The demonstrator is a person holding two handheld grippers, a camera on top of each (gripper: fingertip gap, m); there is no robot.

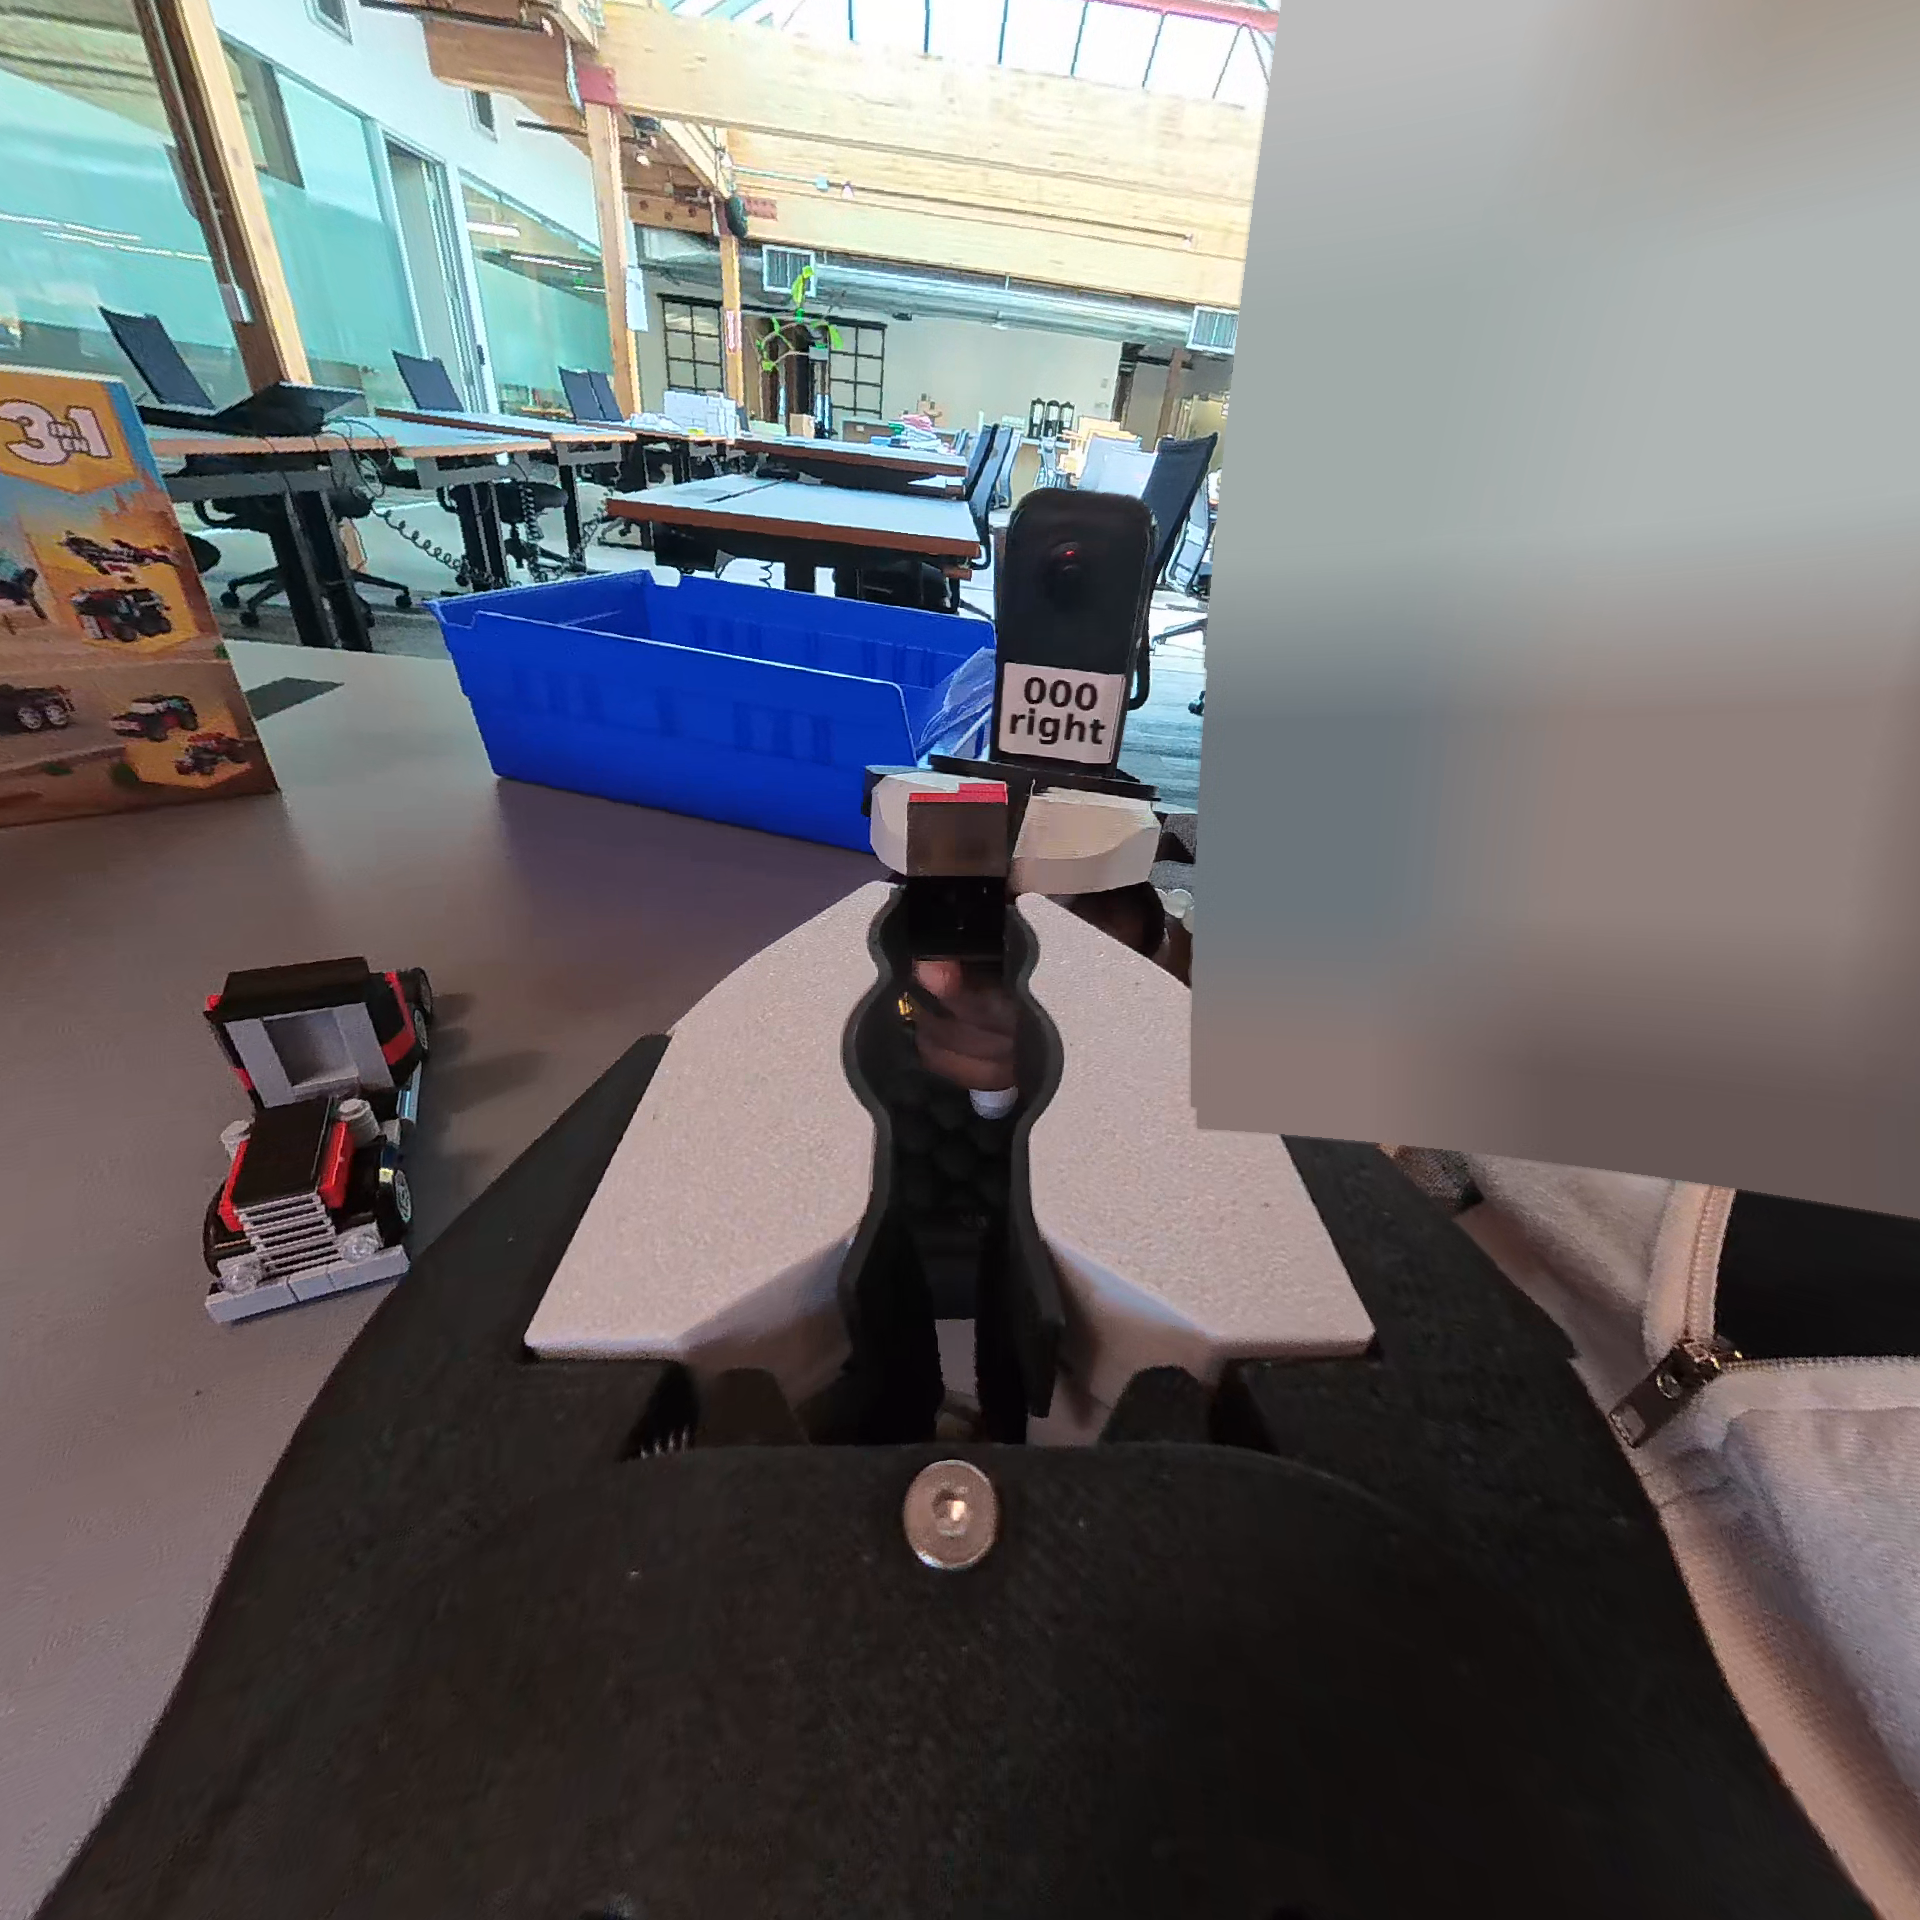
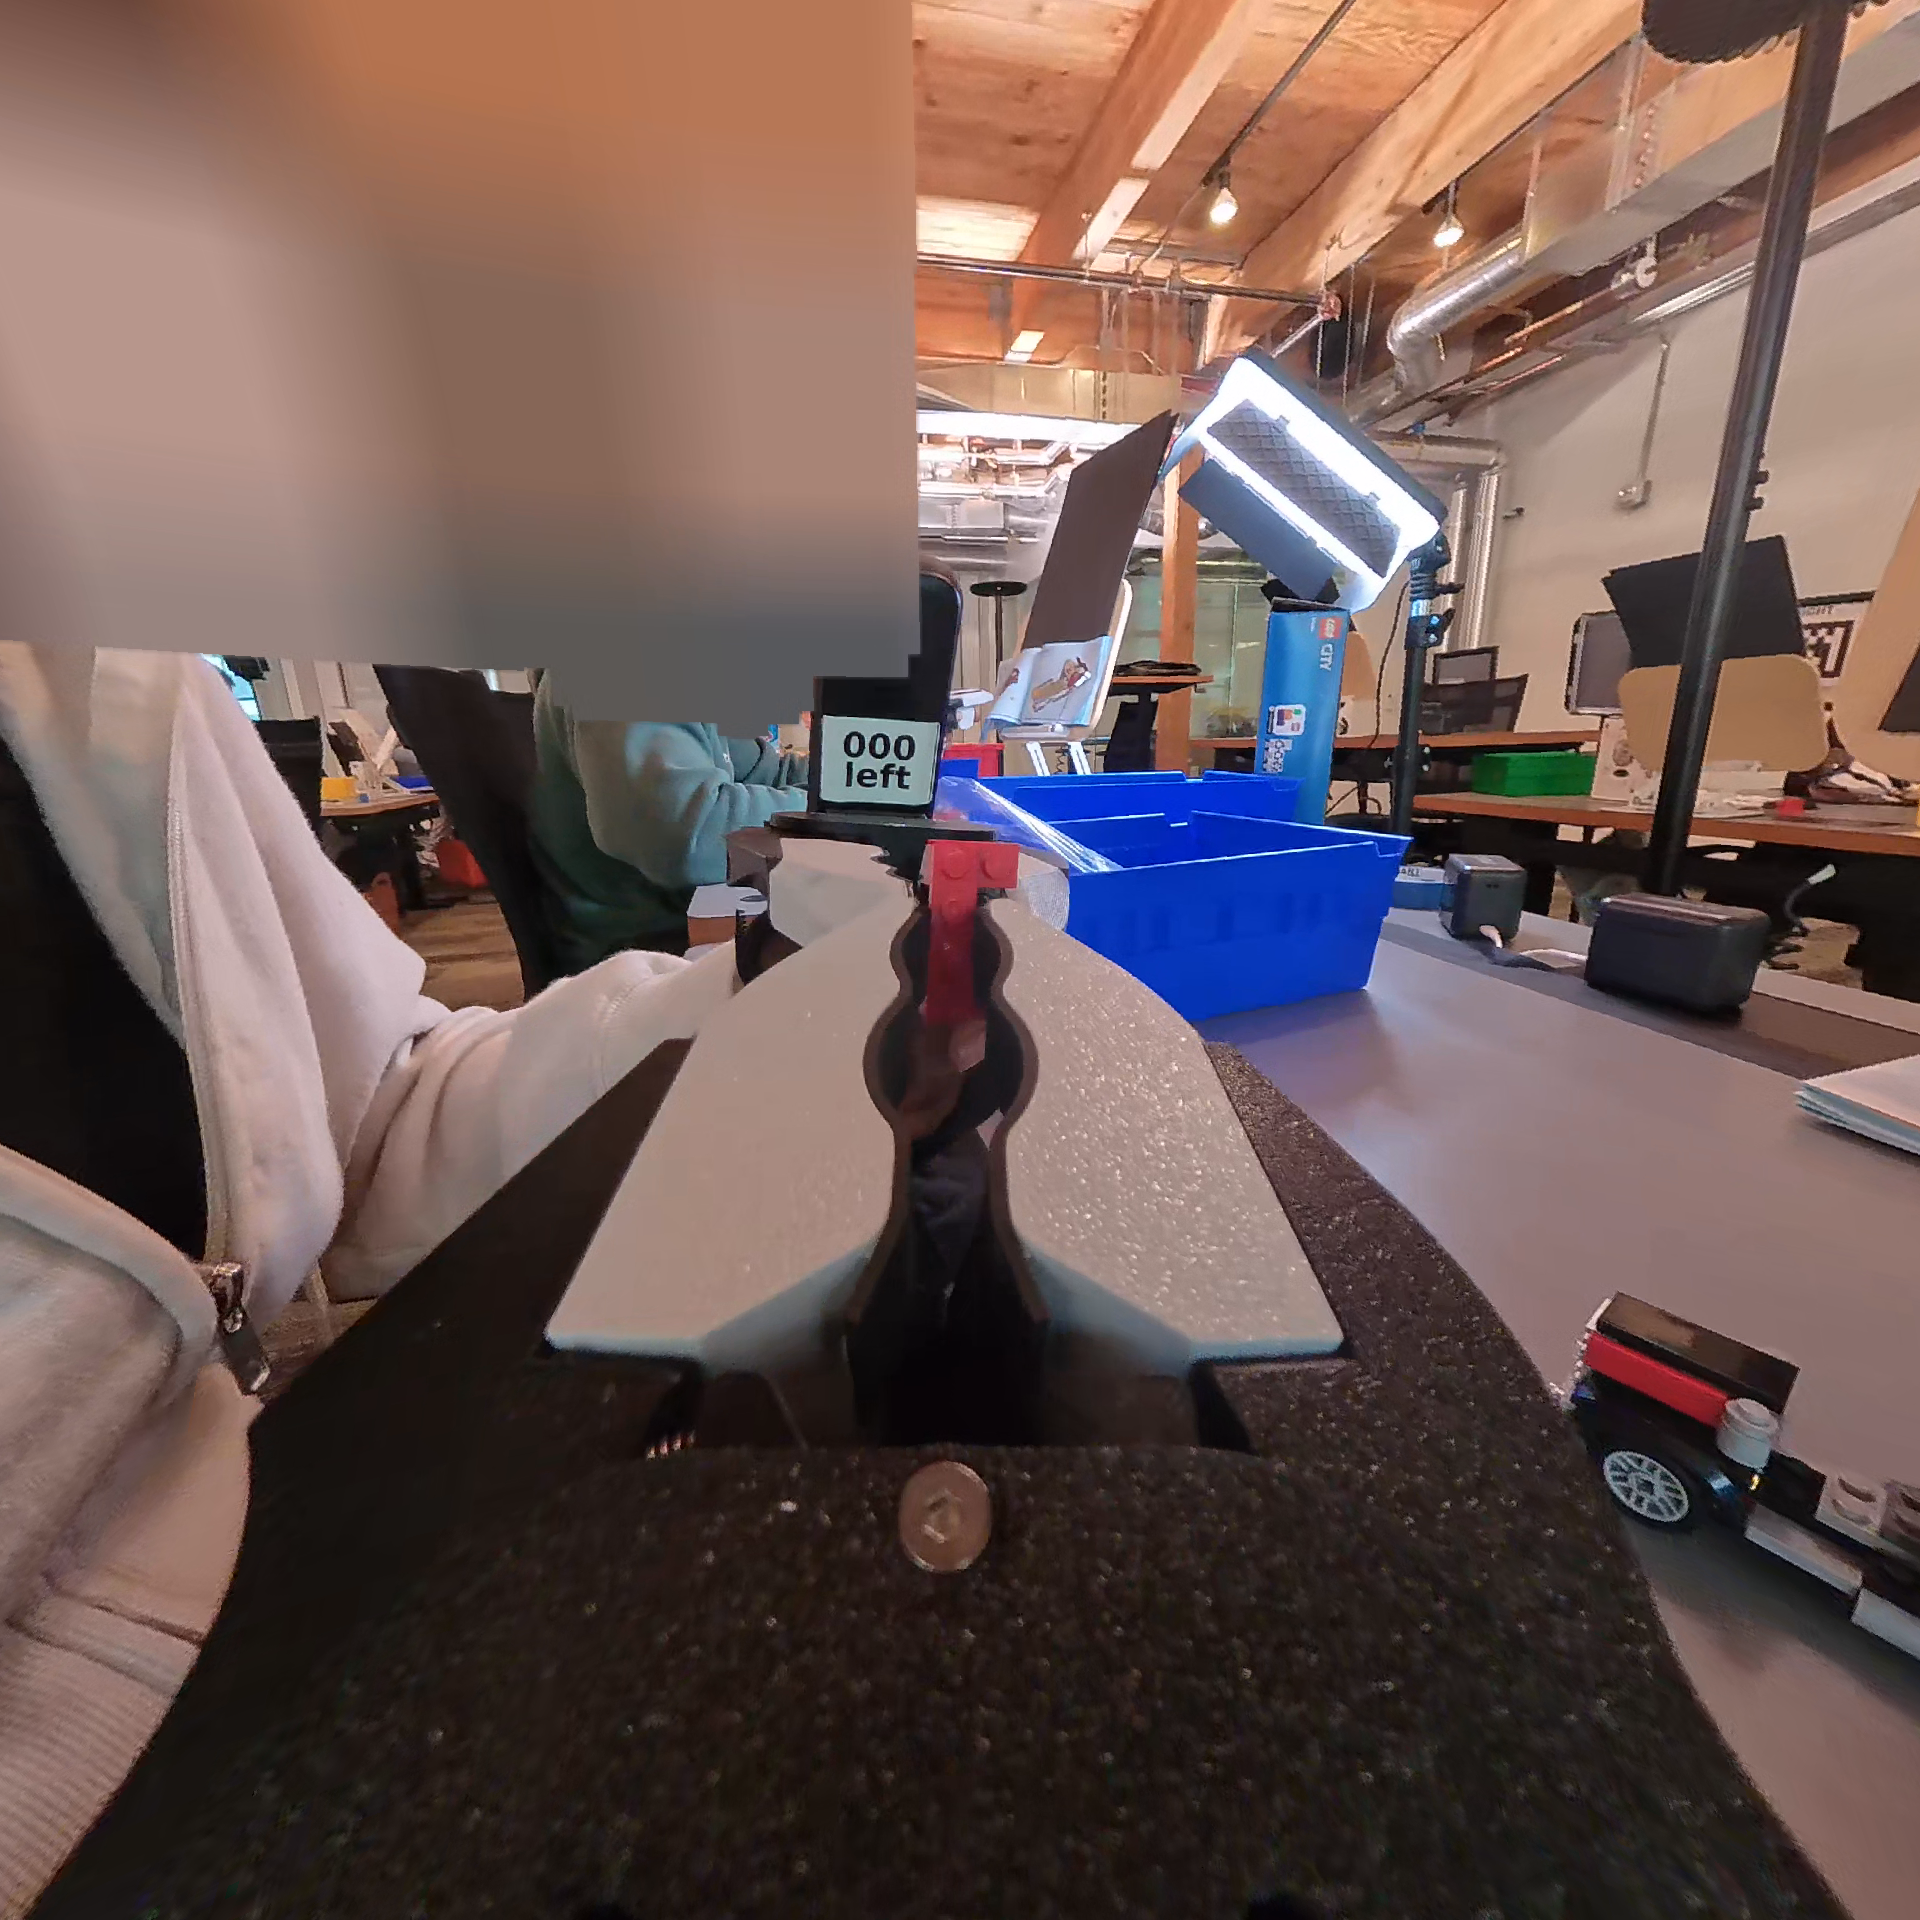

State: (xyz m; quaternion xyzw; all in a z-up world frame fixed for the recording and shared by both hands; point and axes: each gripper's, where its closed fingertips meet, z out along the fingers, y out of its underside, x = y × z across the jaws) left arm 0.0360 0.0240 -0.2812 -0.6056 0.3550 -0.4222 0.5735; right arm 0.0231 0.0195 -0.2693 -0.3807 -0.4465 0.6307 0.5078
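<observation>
Fingers of both grippers (image 1: 956, 894) (image 2: 951, 935) clamp one brick assembly (image 1: 958, 847), red plate (image 2: 954, 935) rightward.

1 toy truck (image 1: 312, 1132), 1 blue bin (image 1: 686, 696)

An open office: rows of desks (image 1: 790, 509) with dark chairs (image 1: 1179, 488), glass partitions (image 1: 312, 239), wooden ceiling beams (image 2: 1143, 135), silver ducting (image 2: 1455, 301), and a lit panel lamp (image 2: 1309, 468).
</observation>
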